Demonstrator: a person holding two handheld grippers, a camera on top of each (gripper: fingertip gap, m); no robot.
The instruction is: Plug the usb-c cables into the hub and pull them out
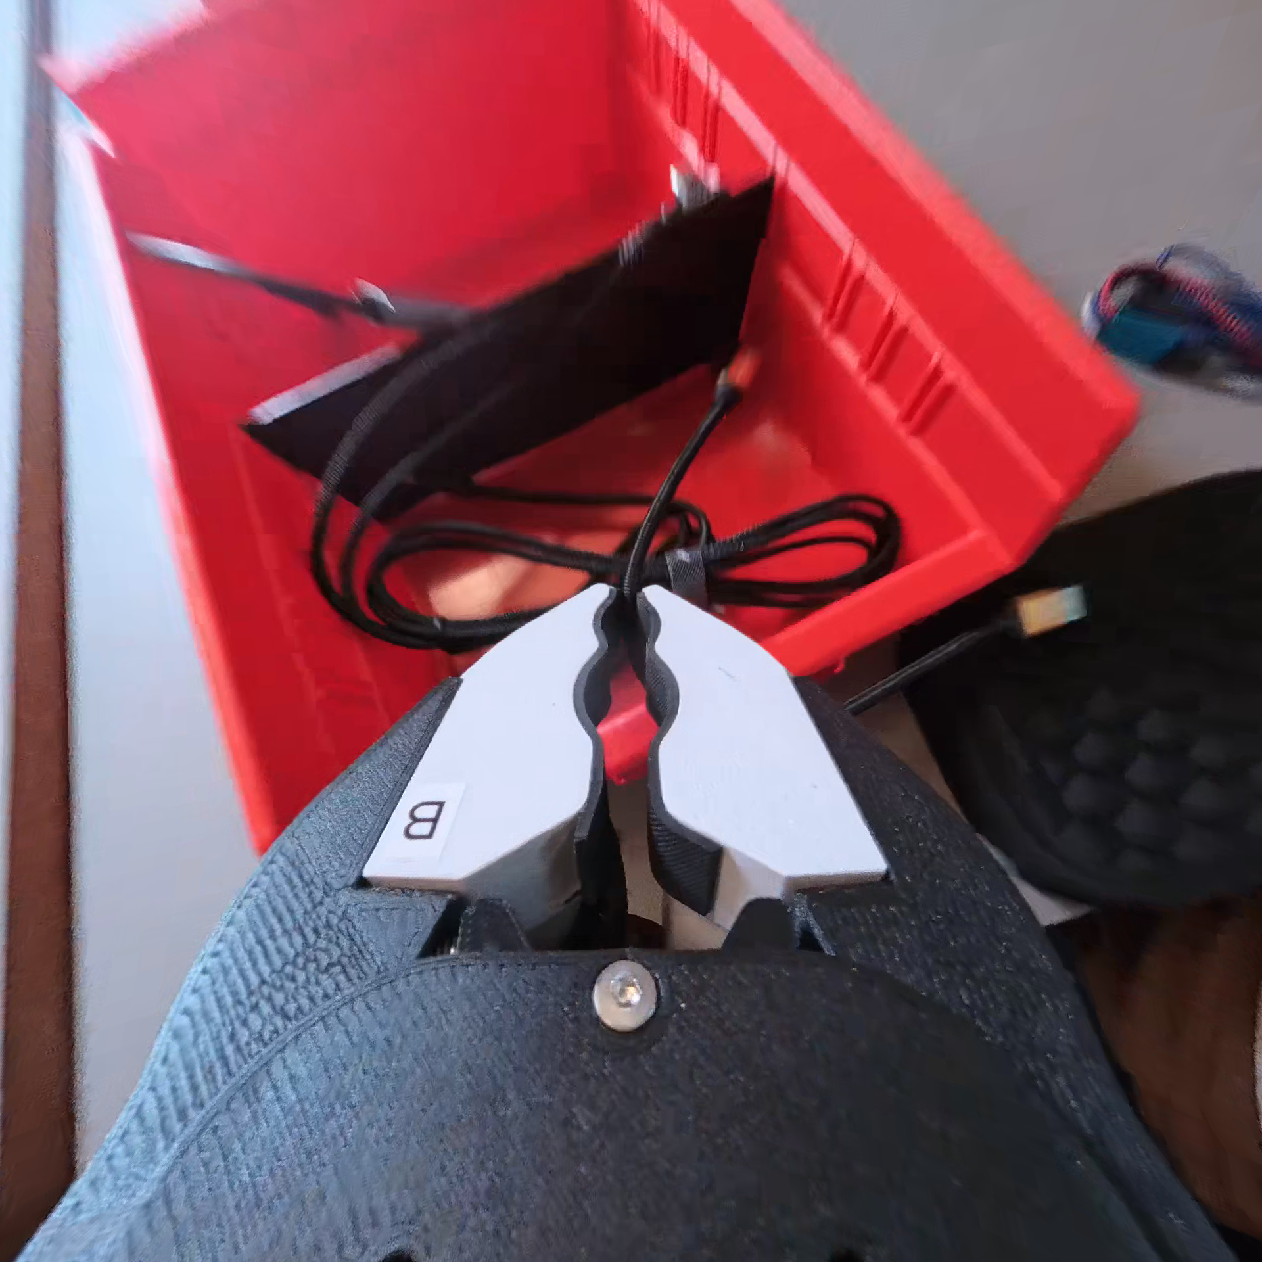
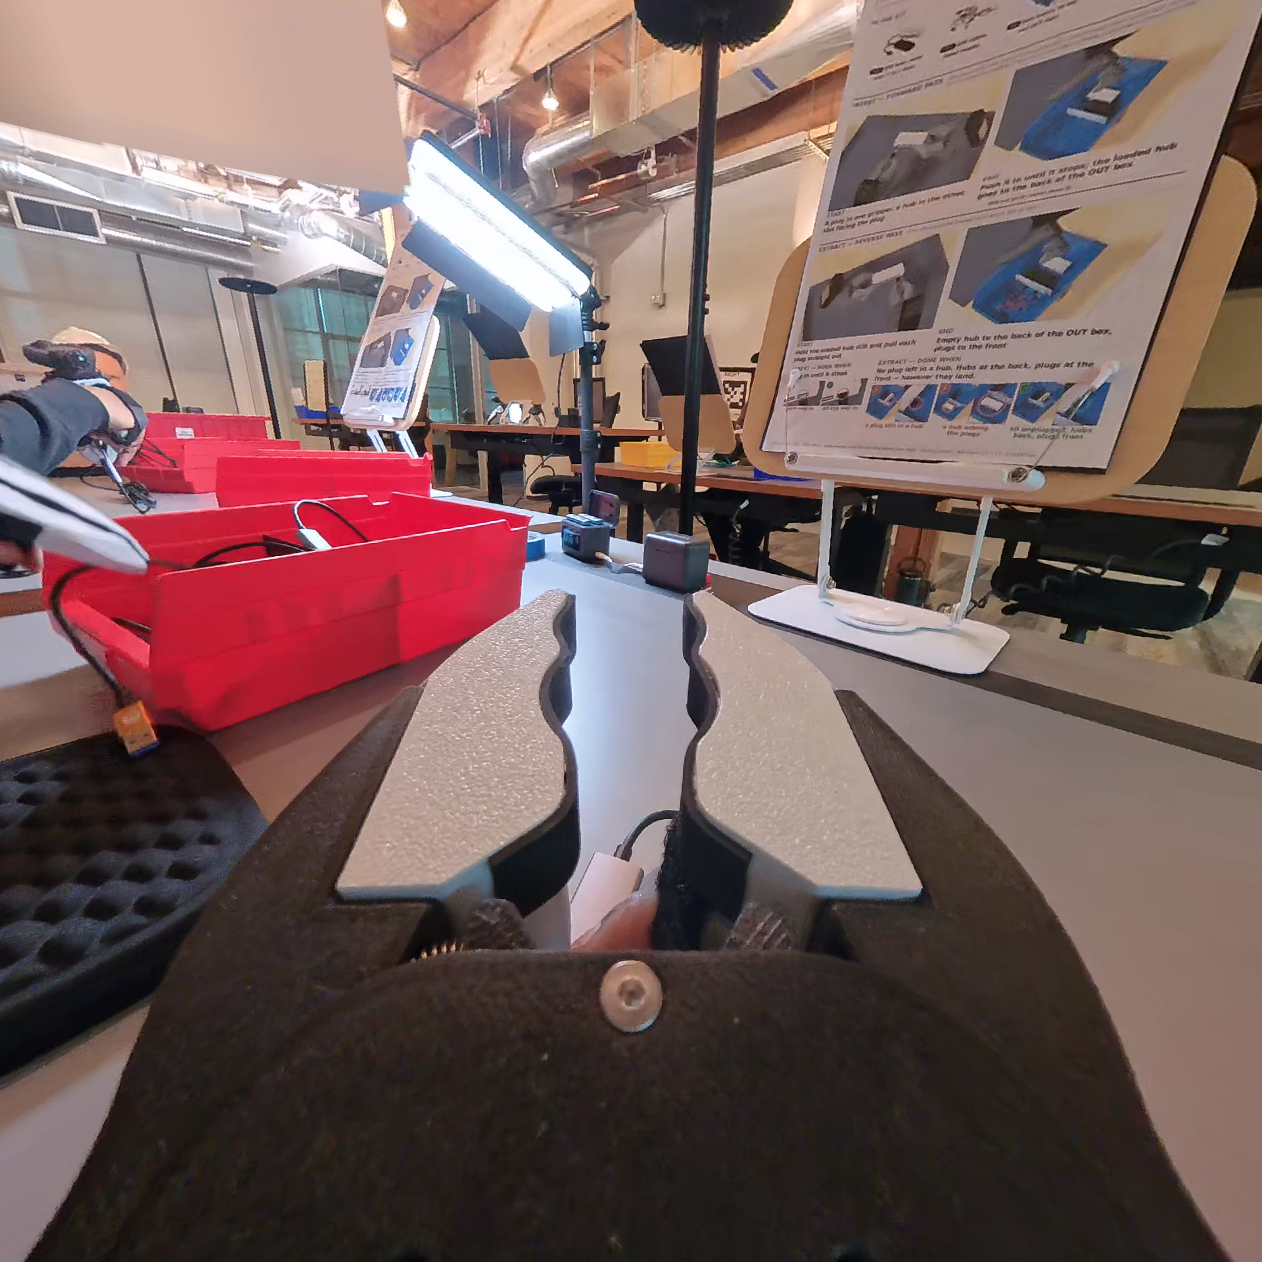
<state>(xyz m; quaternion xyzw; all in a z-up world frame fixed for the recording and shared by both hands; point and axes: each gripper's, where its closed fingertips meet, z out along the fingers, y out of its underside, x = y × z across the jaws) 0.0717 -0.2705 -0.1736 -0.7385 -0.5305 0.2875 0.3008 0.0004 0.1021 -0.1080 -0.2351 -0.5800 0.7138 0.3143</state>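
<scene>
We see the left wrist view smeared by motion blur across the red bin (image 1: 341,171); our right wrist view is sharp and bright, the panel light (image 2: 495,222) glaring white (straight lines bow near the edges).

My left wrist view looks steeply down, close over the red bin (image 1: 922,382). My right wrist view sits low near the table (image 2: 1024,785), facing level across the room. Both share the bin (image 2: 287,614) and black foam pad (image 1: 1106,737) (image 2: 89,853).
</scene>
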